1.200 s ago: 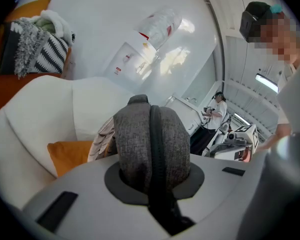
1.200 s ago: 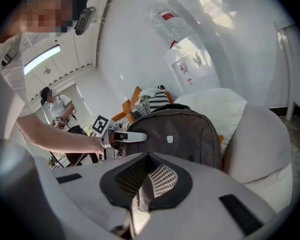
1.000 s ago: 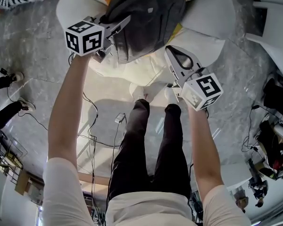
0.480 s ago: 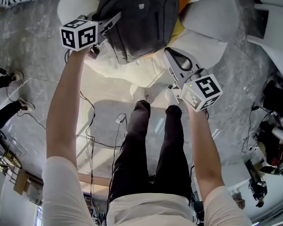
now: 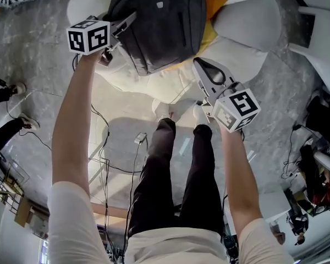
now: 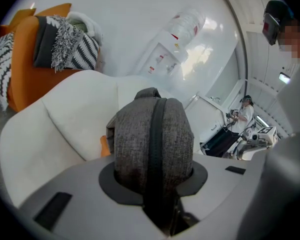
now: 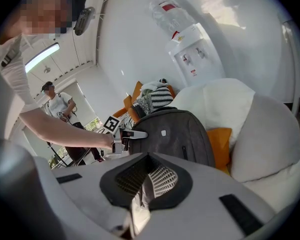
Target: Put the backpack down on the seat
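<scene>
**Backpack on the white seat, left tool letting go**

The grey backpack (image 5: 159, 23) is set upright on the white padded seat (image 5: 231, 51), against its back, with an orange cushion (image 5: 213, 1) tucked beside it. The left tool (image 5: 127, 22) is held at the backpack's side; its jaws are opening, and the zipped edge of the bag is seen between them, touched by both pads. The right tool (image 5: 202, 66) is held apart from the bag, in front of the seat, with its jaws closed together on nothing. A grey marbled floor (image 5: 38, 76) strewn with cables (image 5: 107, 142) is seen below. Curved white walls, a water dispenser (image 7: 195, 51) and an orange chair (image 6: 25, 69) draped with a striped throw (image 6: 72, 46) are seen behind.
</scene>
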Demonstrator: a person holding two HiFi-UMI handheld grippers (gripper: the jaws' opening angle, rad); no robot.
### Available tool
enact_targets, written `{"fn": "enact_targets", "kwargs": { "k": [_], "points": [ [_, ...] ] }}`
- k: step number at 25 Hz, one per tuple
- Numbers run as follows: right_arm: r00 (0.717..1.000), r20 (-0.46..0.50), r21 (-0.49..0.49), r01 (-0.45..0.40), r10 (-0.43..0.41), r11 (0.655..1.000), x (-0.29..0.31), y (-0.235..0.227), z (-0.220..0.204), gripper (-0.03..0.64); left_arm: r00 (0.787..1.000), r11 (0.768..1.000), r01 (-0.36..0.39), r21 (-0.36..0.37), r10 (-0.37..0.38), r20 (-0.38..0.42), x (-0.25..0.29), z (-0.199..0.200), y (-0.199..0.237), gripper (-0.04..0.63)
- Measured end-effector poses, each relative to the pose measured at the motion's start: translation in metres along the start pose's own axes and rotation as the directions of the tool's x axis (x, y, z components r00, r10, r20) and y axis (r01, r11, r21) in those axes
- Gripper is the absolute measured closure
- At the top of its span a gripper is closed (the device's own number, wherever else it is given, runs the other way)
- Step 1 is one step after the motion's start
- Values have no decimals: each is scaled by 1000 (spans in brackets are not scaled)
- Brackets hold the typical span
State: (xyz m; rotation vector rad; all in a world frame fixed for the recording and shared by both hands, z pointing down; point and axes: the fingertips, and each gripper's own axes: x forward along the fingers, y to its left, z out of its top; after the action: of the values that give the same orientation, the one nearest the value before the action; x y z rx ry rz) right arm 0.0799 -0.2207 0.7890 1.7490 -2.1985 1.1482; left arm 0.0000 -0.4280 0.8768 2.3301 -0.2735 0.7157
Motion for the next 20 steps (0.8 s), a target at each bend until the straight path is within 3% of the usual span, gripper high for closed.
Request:
{"fn": "enact_targets", "kwargs": {
  "k": [20],
  "points": [
    [999, -33, 1, 16, -16, 1000, 5, -4, -24, 595, 993, 988, -121, -91, 120, -14, -3, -15, 58, 360]
  ]
}}
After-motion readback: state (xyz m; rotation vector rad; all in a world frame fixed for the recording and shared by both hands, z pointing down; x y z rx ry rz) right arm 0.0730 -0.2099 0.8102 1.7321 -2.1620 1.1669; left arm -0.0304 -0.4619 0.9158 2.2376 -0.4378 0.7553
